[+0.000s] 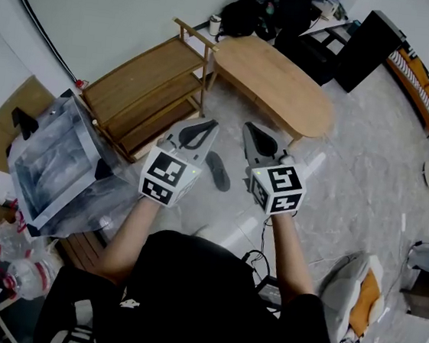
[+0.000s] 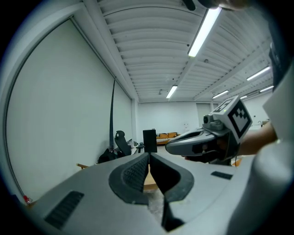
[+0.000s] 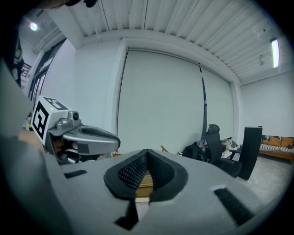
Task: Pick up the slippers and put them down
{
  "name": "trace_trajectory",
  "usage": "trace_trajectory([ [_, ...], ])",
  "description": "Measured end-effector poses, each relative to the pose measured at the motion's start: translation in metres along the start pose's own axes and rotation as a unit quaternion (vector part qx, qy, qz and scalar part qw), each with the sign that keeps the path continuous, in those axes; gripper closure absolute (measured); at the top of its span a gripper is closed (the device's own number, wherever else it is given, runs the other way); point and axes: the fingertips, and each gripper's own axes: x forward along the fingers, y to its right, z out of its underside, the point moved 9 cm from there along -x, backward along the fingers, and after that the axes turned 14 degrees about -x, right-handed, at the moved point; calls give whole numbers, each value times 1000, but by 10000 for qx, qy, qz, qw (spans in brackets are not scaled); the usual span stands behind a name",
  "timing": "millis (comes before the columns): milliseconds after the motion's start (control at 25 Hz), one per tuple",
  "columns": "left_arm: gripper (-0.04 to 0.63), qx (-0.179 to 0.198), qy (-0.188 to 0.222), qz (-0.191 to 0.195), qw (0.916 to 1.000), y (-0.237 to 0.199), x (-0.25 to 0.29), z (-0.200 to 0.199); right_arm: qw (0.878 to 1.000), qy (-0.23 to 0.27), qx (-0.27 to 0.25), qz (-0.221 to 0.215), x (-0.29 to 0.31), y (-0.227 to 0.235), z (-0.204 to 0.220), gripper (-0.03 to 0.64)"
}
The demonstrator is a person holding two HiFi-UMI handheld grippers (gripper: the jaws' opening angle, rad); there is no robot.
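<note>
One dark slipper (image 1: 218, 170) lies on the pale floor, seen in the head view between and below the two grippers. Both grippers are held up in the air side by side, well above it and pointing roughly level. My left gripper (image 1: 210, 125) is shut, its tips (image 2: 149, 156) meeting with nothing between them. My right gripper (image 1: 249, 127) is shut too, its pads (image 3: 147, 152) closed on nothing. Each gripper view shows the other gripper alongside: the right gripper (image 2: 206, 141) and the left gripper (image 3: 79, 137). The slipper is hidden in both gripper views.
A low wooden shelf rack (image 1: 142, 93) stands ahead on the left and an oval wooden table (image 1: 275, 81) ahead on the right. A plastic-wrapped box (image 1: 57, 164) sits at the left. Black chairs and bags (image 1: 294, 14) line the far wall.
</note>
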Motion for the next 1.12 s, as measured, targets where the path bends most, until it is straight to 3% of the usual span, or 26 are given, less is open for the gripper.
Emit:
trace_trajectory([
  [1120, 583, 1, 96, -94, 9999, 3, -13, -5, 9999, 83, -82, -9, -11, -7, -7, 618],
])
